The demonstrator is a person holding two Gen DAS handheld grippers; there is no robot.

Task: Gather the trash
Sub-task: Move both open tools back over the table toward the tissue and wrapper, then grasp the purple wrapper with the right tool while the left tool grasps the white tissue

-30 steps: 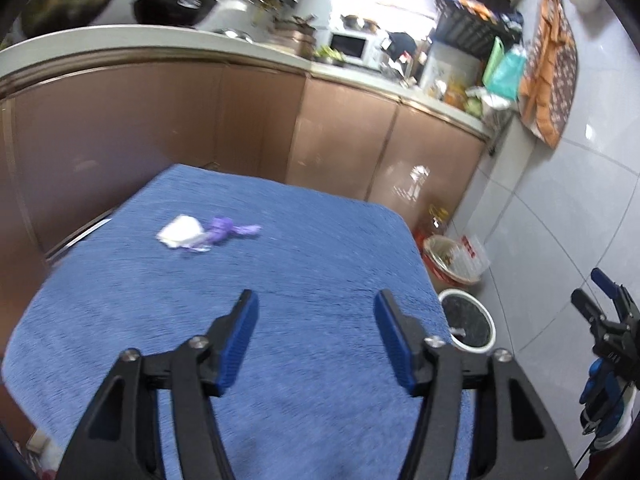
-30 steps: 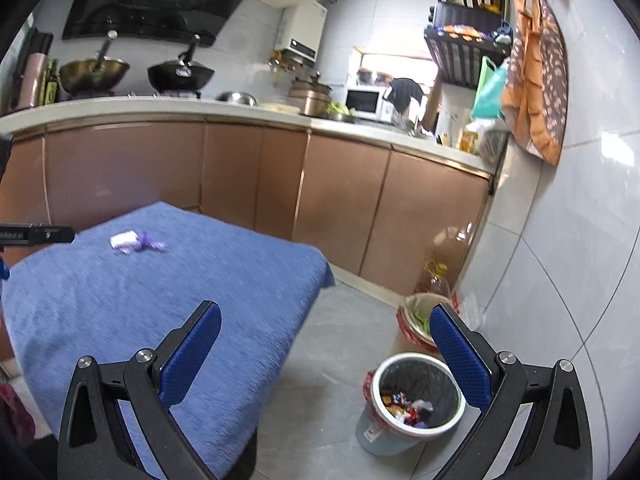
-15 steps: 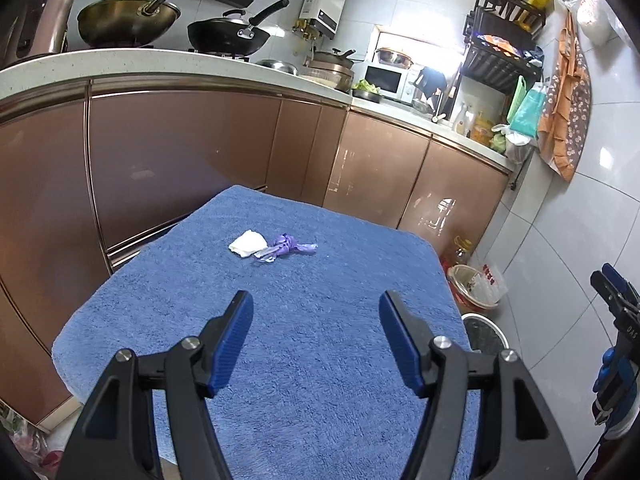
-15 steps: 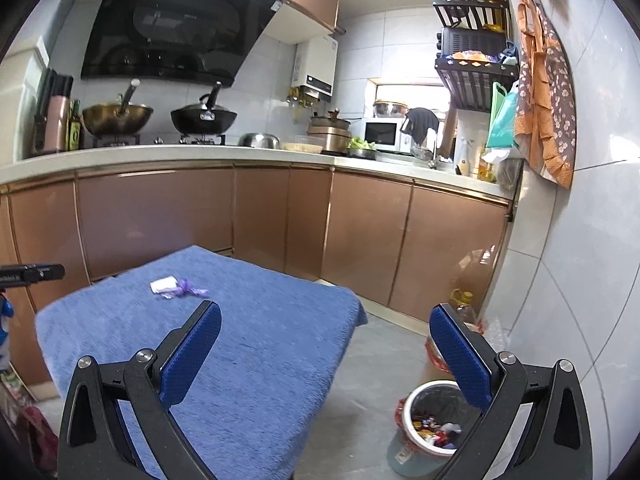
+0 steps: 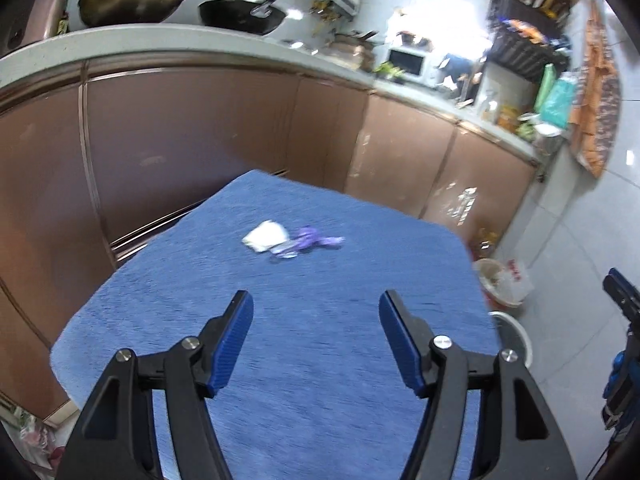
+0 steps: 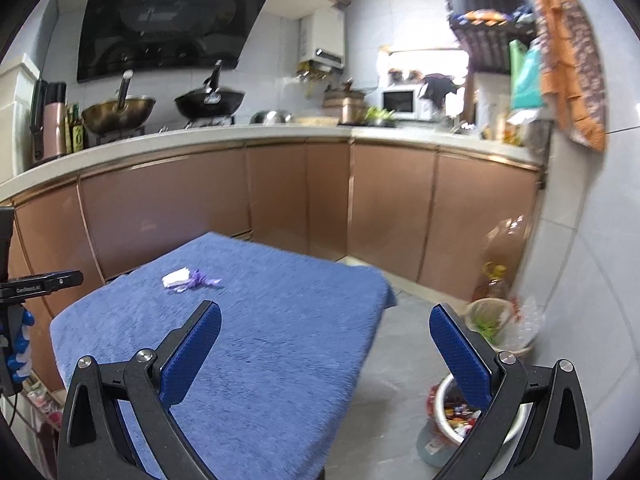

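Left gripper [image 5: 316, 316]: jaws wide, nothing between them, poised over the near half of the blue cloth [image 5: 320, 360]. Right gripper [image 6: 325, 326]: jaws also wide and empty, straddling the cloth's right edge, its left finger over the cloth and its right finger above the bin [image 6: 452, 420] on the floor.

Ahead of the left jaws, slightly left of their centre line and well apart from both tips, lie the two scraps to be collected: a white paper wad [image 5: 266, 236] and, touching it on its right, a purple wrapper [image 5: 310, 240]. From the right gripper the same pair sits ahead and left of its left finger.

Beyond the cloth stand the cabinets [image 5: 200, 140].

Step in hand, by judgement: the approach, with no scrap gripped yet. The next move calls for carrying the left jaws forward and down so one scrap sits between the tips, closing, then moving it to the bin.
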